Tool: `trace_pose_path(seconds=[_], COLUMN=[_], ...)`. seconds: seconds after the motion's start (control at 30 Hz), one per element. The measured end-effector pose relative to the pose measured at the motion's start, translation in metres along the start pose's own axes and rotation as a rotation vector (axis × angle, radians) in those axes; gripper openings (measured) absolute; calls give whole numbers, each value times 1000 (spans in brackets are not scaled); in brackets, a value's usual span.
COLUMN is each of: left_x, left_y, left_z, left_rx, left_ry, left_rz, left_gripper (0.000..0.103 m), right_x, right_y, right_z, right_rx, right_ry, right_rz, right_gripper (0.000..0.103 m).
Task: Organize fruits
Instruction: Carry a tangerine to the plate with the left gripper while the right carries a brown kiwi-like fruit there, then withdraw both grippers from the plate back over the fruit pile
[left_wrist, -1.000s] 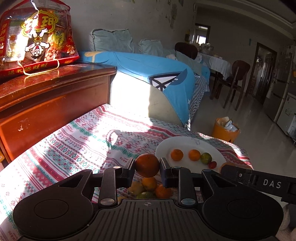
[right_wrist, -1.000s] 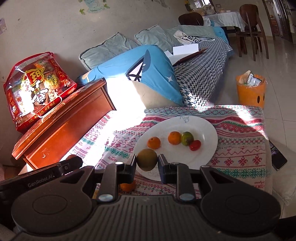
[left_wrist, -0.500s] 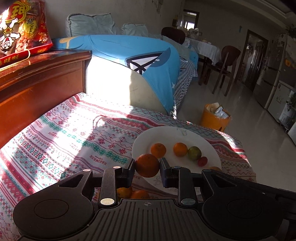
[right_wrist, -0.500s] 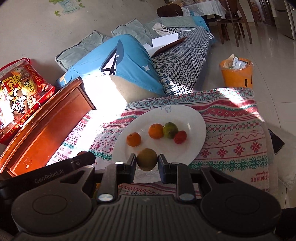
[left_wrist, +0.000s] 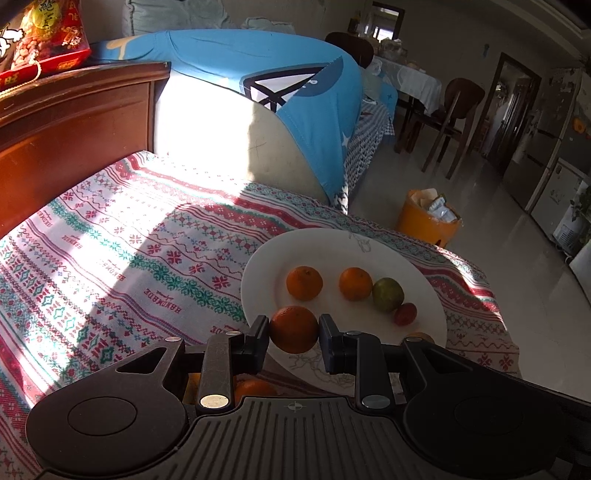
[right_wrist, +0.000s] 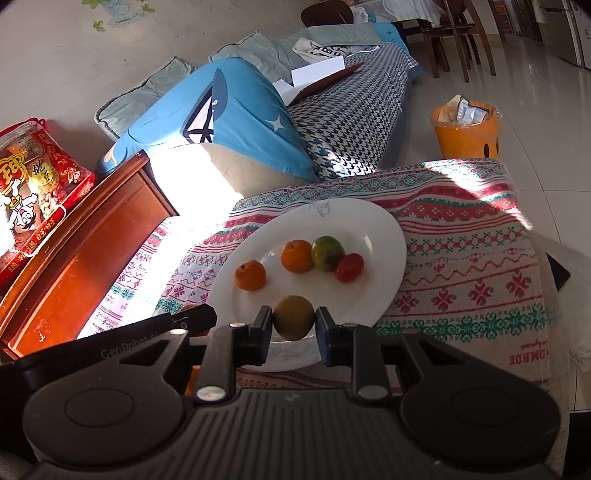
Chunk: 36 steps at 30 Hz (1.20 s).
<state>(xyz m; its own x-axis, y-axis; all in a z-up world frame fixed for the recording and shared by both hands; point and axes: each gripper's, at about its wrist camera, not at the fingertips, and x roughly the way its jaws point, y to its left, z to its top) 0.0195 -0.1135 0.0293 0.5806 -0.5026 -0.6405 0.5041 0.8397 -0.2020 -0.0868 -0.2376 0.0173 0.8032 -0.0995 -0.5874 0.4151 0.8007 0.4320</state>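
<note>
My left gripper (left_wrist: 294, 334) is shut on an orange (left_wrist: 294, 328), held over the near-left rim of the white plate (left_wrist: 266, 266). My right gripper (right_wrist: 293, 325) is shut on a yellow-green fruit (right_wrist: 293, 317) above the plate's (right_wrist: 384, 236) near edge. On the plate lie two small oranges (left_wrist: 304, 282) (left_wrist: 355, 283), a green citrus (left_wrist: 387, 294) and a small red fruit (left_wrist: 405, 314). More oranges (left_wrist: 255, 387) lie under the left gripper, mostly hidden.
The plate rests on a patterned cloth (left_wrist: 129, 251) covering the table. A wooden cabinet (left_wrist: 74, 122) with a red snack bag (right_wrist: 33, 192) stands at the left. Behind are a sofa with a blue cover (left_wrist: 277, 74), an orange bin (left_wrist: 428, 218) and dining chairs (left_wrist: 454, 110).
Both grippers have moved forward and down toward the plate, each still holding its fruit. The plate now appears larger and closer in both views.
</note>
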Motion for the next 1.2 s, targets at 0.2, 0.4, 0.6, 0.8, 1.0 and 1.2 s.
trace_pose_path(seconds=[0.2, 0.4, 0.6, 0.8, 1.0, 1.2], left_x=[3, -3, -12, -23, -33, -47], left_y=[-1, 1, 7, 12, 21, 35], left_z=[2, 6, 8, 7, 2, -4], left_rx=[-7, -28, -55, -62, -83, -111], left_ry=[-6, -30, -43, -44, -27, -21], left_rz=[1, 10, 27, 45, 83, 134], left_gripper=[32, 43, 50, 57, 60, 61], right_x=[1, -1, -1, -2, -4, -10], right_y=[-1, -2, -2, 2, 7, 14], right_z=[-1, -1, -2, -4, -11, -19], right_rx=[9, 13, 17, -1, -29, -81], right_ry=[-8, -17, -7, 3, 26, 49], right_rz=[-6, -12, -11, -1, 9, 32], right_gripper=[28, 28, 29, 29, 29, 29])
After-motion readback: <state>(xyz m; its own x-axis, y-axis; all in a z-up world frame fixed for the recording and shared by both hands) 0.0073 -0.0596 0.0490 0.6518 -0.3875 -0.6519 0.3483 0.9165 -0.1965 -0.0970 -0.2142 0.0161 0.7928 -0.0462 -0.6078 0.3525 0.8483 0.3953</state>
